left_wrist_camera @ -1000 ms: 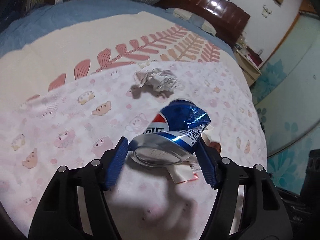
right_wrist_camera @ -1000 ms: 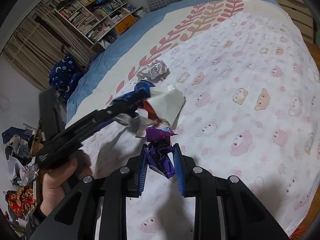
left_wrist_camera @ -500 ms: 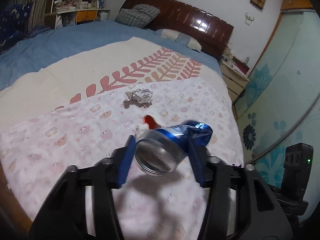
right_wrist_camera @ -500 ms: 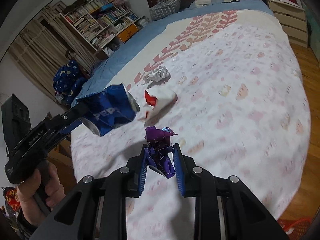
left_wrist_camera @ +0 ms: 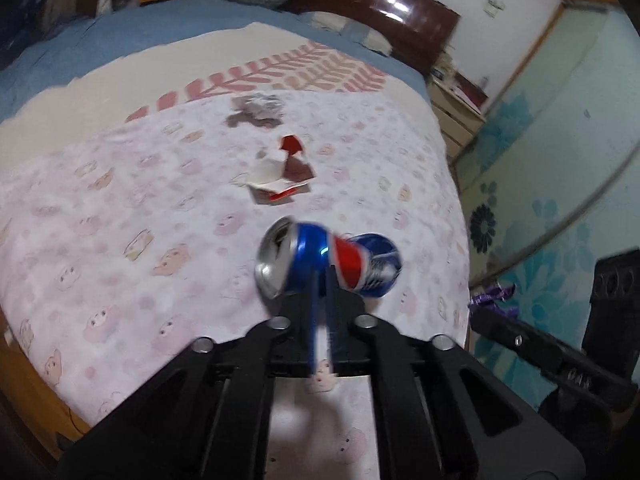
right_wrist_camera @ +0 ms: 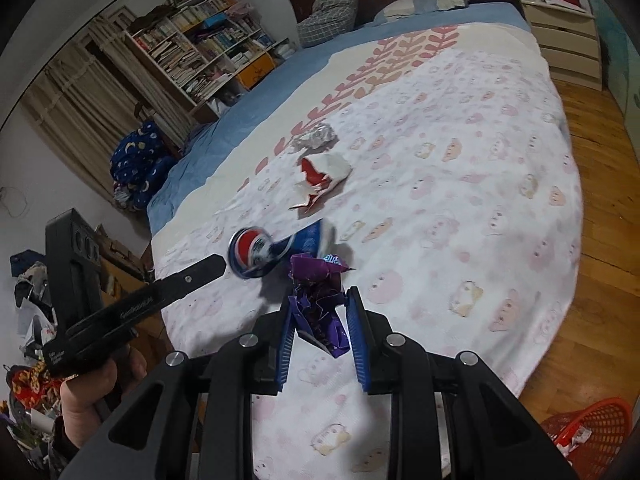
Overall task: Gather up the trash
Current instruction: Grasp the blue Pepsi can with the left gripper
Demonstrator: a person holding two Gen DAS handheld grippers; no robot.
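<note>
Left tongs (left_wrist_camera: 323, 276): seen at 6 o'clock in the left wrist view, the jaws are opening from a narrow gap; bedspread (left_wrist_camera: 120, 220) is seen through the slit between the blue pads.
Crushed cola can (left_wrist_camera: 348, 260): blurred, it is set crosswise right at the fingertips, its open end at 9 o'clock and its dented end at 3 o'clock; no part of it is seen between the pads.
Red-and-white paper scrap (left_wrist_camera: 272, 176): found on the bedspread at 12 o'clock from the can, well apart from it.
Crumpled foil ball (left_wrist_camera: 260, 108): found further out at 12 o'clock, beyond the paper scrap.
Right tongs (left_wrist_camera: 480, 312): seen at 3 o'clock, off the bed's edge, with a purple wrapper (left_wrist_camera: 494, 294) at the tips.
Headboard (left_wrist_camera: 380, 4): seen at 12 o'clock, at the far end of the bed.

Right tongs, right wrist view: placed at 6 o'clock, the jaws are narrow and are closed on the purple wrapper, which is squeezed between the blue pads and sticks out above them.
Left tongs, right wrist view: reached in from 9 o'clock, gripped by a hand (right_wrist_camera: 92, 392) at 8 o'clock.
Can, right wrist view: blurred, it is seen just past the tip of the left tongs, at 10 o'clock from the wrapper and above the bedspread.
Paper scrap and foil ball: found at 12 o'clock from the wrapper, the ball being the farther one.
Red basket (right_wrist_camera: 592, 428): seen on the wooden floor at 4 o'clock, with scraps in it.
Bookshelf (right_wrist_camera: 200, 40): seen at 11 o'clock, against the wall.
</note>
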